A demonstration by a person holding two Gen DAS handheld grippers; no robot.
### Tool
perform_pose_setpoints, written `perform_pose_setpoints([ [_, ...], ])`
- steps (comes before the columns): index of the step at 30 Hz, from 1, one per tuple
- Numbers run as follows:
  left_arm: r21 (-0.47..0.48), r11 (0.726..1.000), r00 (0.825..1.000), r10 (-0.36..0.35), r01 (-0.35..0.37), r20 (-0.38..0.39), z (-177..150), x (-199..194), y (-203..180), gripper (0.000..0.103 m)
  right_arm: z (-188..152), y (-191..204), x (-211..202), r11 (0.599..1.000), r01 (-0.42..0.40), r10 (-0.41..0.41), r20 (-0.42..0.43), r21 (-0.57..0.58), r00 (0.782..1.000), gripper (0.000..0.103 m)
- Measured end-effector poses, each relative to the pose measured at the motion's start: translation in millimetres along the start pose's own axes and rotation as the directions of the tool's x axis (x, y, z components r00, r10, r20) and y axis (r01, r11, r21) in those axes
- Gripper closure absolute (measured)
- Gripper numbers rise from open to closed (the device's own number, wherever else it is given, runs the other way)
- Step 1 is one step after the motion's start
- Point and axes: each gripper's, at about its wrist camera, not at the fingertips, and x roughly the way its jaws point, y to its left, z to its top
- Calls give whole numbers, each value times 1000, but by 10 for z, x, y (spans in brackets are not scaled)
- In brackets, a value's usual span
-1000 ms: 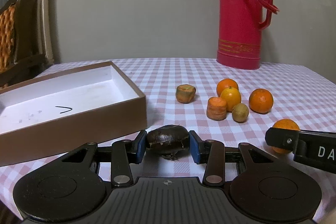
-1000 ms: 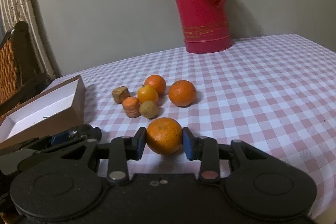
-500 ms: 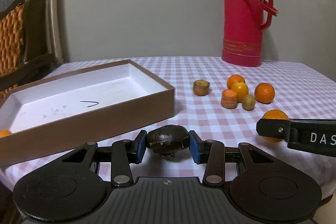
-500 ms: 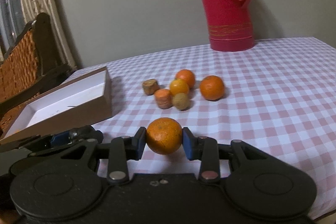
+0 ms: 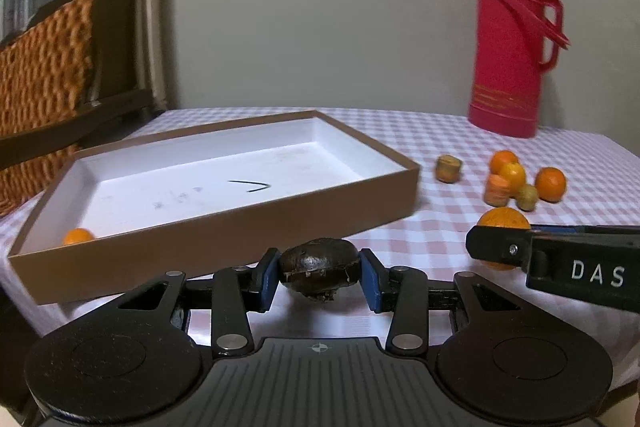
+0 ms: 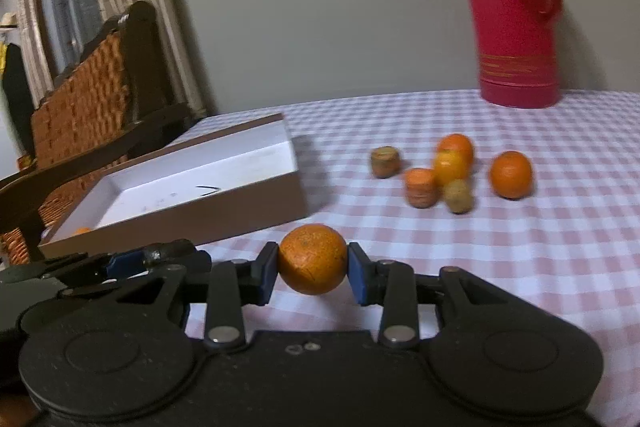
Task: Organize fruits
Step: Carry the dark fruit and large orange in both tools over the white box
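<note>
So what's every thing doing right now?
Left tongs: shut on wrinkled dark brown fruit.
Right tongs: shut on big round orange.
Shallow brown cardboard box: open, one small orange inside.
Tall red plastic thermos: upright, lid on.

The box's near wall [image 5: 224,227] hides the lower half of the small orange [image 5: 78,236] in its near left corner. In the right wrist view that orange [image 6: 82,231] is a sliver, and the thermos [image 6: 514,7] and loose fruit cluster [image 6: 448,171] are smeared with blur. The right gripper's finger [image 5: 560,267] covers part of the held orange [image 5: 505,218].
</note>
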Motion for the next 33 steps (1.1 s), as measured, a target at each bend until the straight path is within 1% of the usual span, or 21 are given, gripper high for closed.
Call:
perform_pose_setpoints([
  [11,-66,996,998,59,-57,30,-14,-110,354,60,34,308,147,996,-82,83,29,-28,996,75],
  [21,-118,989,992,103,-94,72,15,-205,570,60,95,487,204,993,-106,110,98,-51,989,75],
  [25,-138,983,986,133,-118,105,40,-262,659,60,129,519,208,993,-109,115,133,-52,984,75],
  [29,-162,976,975,170,-147,142,89,-309,765,60,179,541,221,992,-110,119,169,-63,978,75],
  [33,-180,968,968,202,-175,147,127,-286,878,60,225,531,275,993,-105,112,180,-50,977,75],
])
